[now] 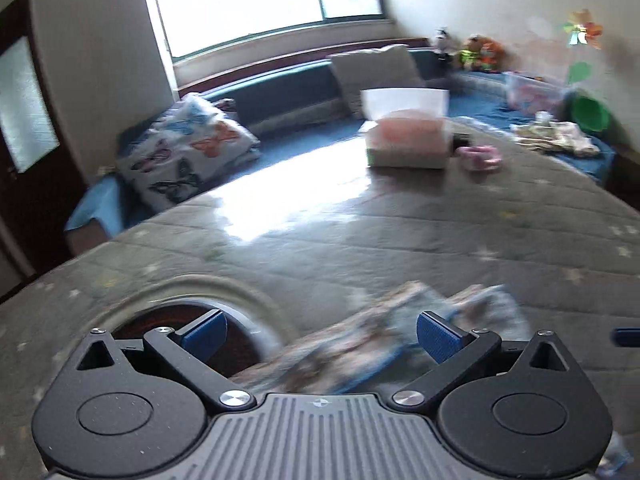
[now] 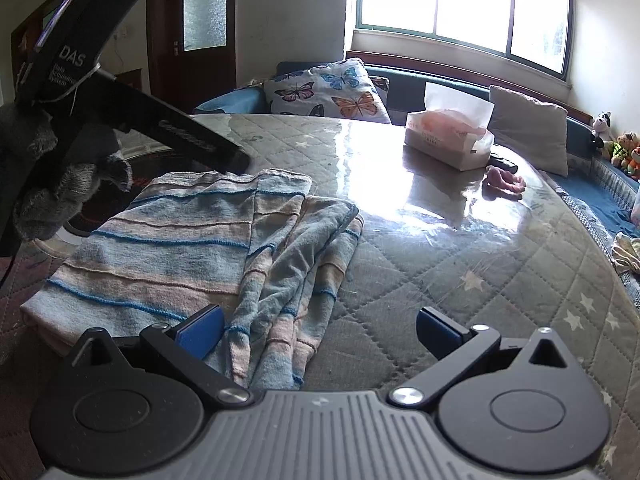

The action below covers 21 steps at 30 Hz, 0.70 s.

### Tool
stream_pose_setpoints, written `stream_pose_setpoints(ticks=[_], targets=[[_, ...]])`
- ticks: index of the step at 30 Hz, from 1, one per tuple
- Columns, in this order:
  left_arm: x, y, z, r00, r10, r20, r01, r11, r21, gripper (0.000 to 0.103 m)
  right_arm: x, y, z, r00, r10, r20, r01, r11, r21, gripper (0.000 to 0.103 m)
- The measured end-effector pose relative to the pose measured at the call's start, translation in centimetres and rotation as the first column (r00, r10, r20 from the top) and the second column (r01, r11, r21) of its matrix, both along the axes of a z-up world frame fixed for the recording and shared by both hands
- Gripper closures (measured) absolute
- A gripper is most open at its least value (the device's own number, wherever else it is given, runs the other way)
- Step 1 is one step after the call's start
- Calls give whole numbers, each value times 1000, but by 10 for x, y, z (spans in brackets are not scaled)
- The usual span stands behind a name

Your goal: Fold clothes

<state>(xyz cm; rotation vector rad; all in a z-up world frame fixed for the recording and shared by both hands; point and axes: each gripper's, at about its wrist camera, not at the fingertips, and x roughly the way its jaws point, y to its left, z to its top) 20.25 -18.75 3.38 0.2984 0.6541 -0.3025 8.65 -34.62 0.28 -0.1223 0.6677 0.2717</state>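
A blue and beige striped garment (image 2: 180, 252) lies partly folded on the quilted table (image 2: 460, 280), its sleeve bunched along the right side. My right gripper (image 2: 320, 334) stands open just above the garment's near edge, nothing between its blue pads (image 2: 202, 336). In the right wrist view the left gripper's black body (image 2: 120, 92) hangs over the garment's far left corner, held by a gloved hand (image 2: 48, 184). In the blurred left wrist view my left gripper (image 1: 322, 336) is open above the garment (image 1: 360, 344), holding nothing.
A tissue box (image 2: 452, 136) and a small pink item (image 2: 504, 184) sit at the far side of the table. A round dark inset (image 1: 188, 332) lies at the table's left. A bench with a butterfly pillow (image 2: 332, 92), grey cushion (image 2: 528, 128) and toys (image 2: 624, 152) runs behind.
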Motion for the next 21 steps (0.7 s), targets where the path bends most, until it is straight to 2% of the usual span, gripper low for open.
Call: stream_pose_setpoints(ticks=[4,9,14,21], targets=[[-1,-23,-4,997,-80,-14,80,997,3,0,0,0,0,1000,-1,-1,1,1000,2,0],[9,-42,-20,991,-122,-48,123,992,25,0,1,-1,-1,1000,-1,-5,1,1000,6,0],[14,-52,-35,991,-121,-65,123,992,34,0,1,-1,-1,1000,-2,-7,3,1000,10,0],[12,-47,-28,994,-97,-58,98,995,15,0,2,0,-2,1000,-8,-10,8,1000,13,0]])
